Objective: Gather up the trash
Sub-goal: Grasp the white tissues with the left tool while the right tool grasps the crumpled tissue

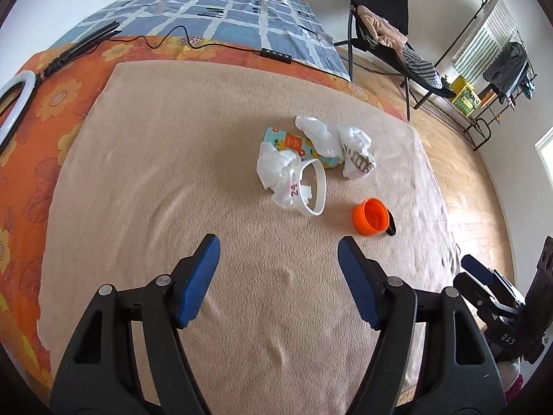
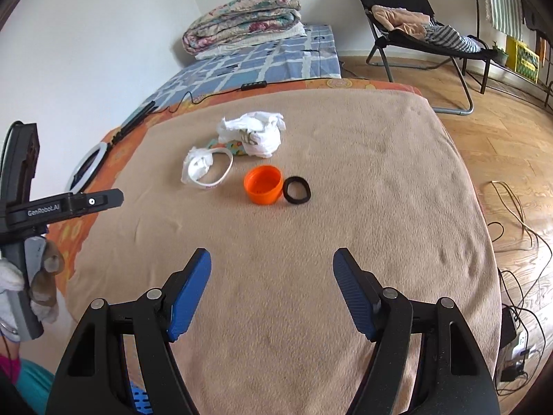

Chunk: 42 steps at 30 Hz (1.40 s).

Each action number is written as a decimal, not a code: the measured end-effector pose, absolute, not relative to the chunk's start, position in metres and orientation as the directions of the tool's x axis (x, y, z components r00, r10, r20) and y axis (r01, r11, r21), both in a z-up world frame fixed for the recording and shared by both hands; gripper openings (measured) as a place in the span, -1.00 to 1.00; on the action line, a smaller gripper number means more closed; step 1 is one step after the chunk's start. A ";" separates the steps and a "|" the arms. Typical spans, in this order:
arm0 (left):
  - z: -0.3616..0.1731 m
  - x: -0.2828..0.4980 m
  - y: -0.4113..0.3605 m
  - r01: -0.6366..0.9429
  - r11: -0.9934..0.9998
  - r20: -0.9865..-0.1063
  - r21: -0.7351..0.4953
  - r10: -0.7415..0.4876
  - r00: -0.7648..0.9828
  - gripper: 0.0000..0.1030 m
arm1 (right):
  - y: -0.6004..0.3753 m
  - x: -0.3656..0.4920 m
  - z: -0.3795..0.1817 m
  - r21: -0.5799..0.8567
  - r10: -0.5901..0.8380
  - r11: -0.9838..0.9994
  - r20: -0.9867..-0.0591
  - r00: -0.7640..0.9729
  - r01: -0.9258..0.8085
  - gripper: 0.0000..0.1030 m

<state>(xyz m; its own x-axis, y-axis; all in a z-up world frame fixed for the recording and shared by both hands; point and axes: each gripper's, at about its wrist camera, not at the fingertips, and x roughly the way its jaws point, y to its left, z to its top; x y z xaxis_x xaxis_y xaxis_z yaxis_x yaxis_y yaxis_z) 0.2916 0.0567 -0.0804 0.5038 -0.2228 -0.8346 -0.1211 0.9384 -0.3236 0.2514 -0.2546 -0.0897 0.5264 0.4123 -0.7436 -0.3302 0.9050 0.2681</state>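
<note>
Trash lies on a beige blanket (image 1: 172, 173): crumpled white paper (image 1: 276, 169), a white ring (image 1: 316, 186), a colourful carton (image 1: 293, 143), a crumpled white bag (image 1: 356, 154), an orange cap (image 1: 371, 219) and a black band (image 1: 391, 226). My left gripper (image 1: 278, 245) is open and empty, short of the pile. In the right wrist view the white paper (image 2: 198, 167), white ring (image 2: 221, 169), bag (image 2: 257, 136), orange cap (image 2: 262, 185) and black band (image 2: 296, 190) lie ahead of my right gripper (image 2: 271, 257), open and empty.
The blanket (image 2: 345, 173) covers an orange flowered bed (image 1: 52, 103). A ring light (image 1: 13, 103) and a cable (image 1: 207, 46) lie on it. Folded quilts (image 2: 242, 20), a black chair (image 2: 414, 27) and floor cables (image 2: 518, 224) are around.
</note>
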 end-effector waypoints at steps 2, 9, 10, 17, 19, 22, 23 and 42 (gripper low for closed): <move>-0.085 0.308 0.065 -0.150 0.925 -0.832 -0.350 -0.234 0.502 0.41 | -0.252 0.265 -0.086 0.270 0.414 0.905 -0.738 0.534 -0.328 0.42; -0.111 0.359 0.085 -0.238 0.864 -0.833 -0.444 -0.300 0.466 0.33 | -0.241 0.318 -0.087 0.358 0.464 0.885 -0.724 0.510 -0.297 0.50; -0.115 0.364 0.087 -0.244 0.860 -0.834 -0.447 -0.303 0.461 0.33 | -0.239 0.324 -0.088 0.371 0.473 0.881 -0.722 0.506 -0.293 0.54; -0.141 0.389 0.086 -0.271 0.834 -0.840 -0.480 -0.347 0.417 0.12 | -0.214 0.368 -0.100 0.390 0.490 0.871 -0.736 0.467 -0.299 0.54; -0.145 0.394 0.083 -0.267 0.839 -0.843 -0.475 -0.347 0.411 0.12 | -0.207 0.380 -0.103 0.404 0.495 0.868 -0.737 0.460 -0.289 0.54; -0.151 0.400 0.079 -0.264 0.836 -0.843 -0.481 -0.358 0.401 -0.07 | -0.198 0.399 -0.106 0.440 0.513 0.859 -0.734 0.446 -0.263 0.55; -0.153 0.402 0.077 -0.262 0.836 -0.844 -0.481 -0.363 0.394 -0.21 | -0.194 0.405 -0.108 0.450 0.518 0.855 -0.735 0.438 -0.258 0.55; -0.110 0.363 0.078 -0.209 0.927 -0.840 -0.313 -0.167 0.517 -0.78 | -0.181 0.437 -0.158 0.598 0.602 0.792 -0.734 0.316 -0.119 0.55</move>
<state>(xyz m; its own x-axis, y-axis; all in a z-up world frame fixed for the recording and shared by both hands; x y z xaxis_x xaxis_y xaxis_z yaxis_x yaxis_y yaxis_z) 0.3634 0.0782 -0.1096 0.5165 -0.1666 -0.8399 -0.2094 0.9265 -0.3126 0.4365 -0.1806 -0.1582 0.3160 0.6017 -0.7335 -0.1194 0.7922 0.5984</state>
